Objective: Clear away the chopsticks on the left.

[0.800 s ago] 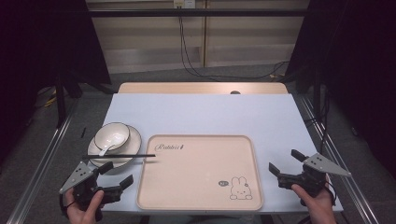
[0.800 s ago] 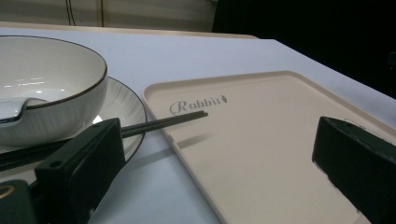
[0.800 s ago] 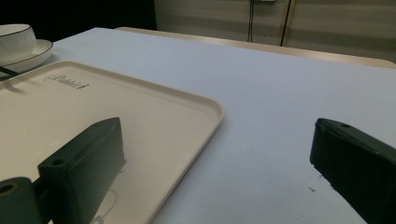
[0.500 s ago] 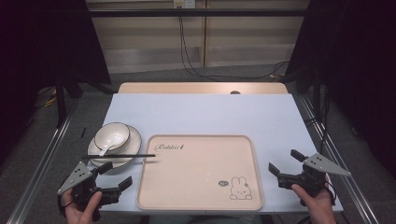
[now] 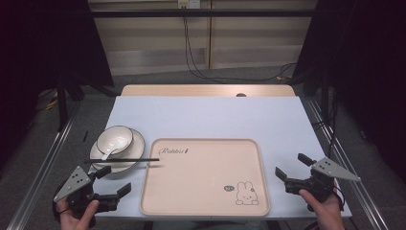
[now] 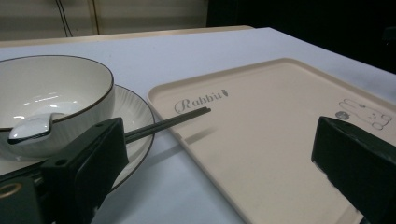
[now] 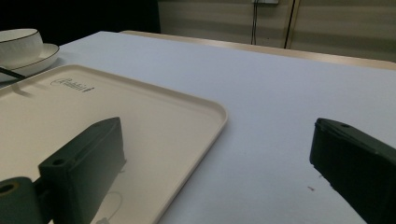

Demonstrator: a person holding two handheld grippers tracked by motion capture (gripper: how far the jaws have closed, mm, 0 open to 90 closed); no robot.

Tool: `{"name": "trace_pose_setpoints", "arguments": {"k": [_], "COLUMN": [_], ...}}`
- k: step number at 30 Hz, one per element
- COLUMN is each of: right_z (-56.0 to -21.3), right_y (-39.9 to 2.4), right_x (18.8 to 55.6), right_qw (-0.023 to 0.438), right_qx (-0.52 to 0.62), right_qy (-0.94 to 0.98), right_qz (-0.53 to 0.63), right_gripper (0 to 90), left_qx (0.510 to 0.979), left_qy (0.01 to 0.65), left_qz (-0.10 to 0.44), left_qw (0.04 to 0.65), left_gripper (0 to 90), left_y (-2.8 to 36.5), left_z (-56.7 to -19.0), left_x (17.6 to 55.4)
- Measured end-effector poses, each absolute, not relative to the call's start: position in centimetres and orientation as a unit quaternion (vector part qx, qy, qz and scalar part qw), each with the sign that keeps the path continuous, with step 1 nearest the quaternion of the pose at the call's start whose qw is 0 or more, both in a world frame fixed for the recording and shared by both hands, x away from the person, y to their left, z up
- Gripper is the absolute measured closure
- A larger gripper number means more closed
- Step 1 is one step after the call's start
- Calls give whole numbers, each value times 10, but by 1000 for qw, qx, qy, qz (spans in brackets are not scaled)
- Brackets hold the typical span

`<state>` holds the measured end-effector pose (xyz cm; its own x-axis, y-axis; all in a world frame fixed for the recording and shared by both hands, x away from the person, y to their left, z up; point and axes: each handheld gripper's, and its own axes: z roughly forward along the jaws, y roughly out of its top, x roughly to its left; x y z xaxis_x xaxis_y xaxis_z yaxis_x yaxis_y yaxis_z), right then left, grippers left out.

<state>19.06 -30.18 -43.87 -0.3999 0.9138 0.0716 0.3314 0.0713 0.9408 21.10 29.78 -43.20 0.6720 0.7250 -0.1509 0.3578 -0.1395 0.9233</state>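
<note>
Glazed white ceramic with a thin dark rim makes up the bowl (image 5: 115,139), which sits on a ribbed white saucer (image 5: 136,143) just left of the cream tray (image 5: 206,211). We take the tray as our landmark: it is smooth, matte plastic, rounded at the corners, with a raised lip and a small rabbit print near its front right corner. A white ceramic spoon (image 6: 30,127) rests inside the bowl, and black chopsticks (image 5: 122,160) lie across the saucer's near edge, their tips reaching over the tray's left lip.

We judge the bowl and saucer stiff, fairly heavy, slick and breakable, so a grip on the rim wall seems safest, with slow lifting. The chopsticks look light, thin and rigid; they could roll, and we would pinch them near the middle, where they stand clear of the saucer.

Our left gripper (image 5: 113,181) hovers near the tray's front left corner, jaws wide apart and holding nothing. Our right gripper (image 5: 293,166) hangs off the tray's right edge over the pale blue table (image 5: 206,120), jaws likewise spread and empty.
</note>
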Motion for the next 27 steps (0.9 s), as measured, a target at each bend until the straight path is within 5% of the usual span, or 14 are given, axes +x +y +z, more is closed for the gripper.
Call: {"name": "trace_pose_setpoints", "arguments": {"k": [27], "right_z": [-439], "right_y": [-299], "right_x": [191], "right_qw": [284], "right_qx": [452], "right_qy": [680], "right_qz": [502], "right_gripper": [27], "left_qx": [764], "left_qy": [373], "left_qz": [169], "left_qw": [498], "left_gripper": [51], "left_y": [360], "left_z": [-442], "left_x": [248]}}
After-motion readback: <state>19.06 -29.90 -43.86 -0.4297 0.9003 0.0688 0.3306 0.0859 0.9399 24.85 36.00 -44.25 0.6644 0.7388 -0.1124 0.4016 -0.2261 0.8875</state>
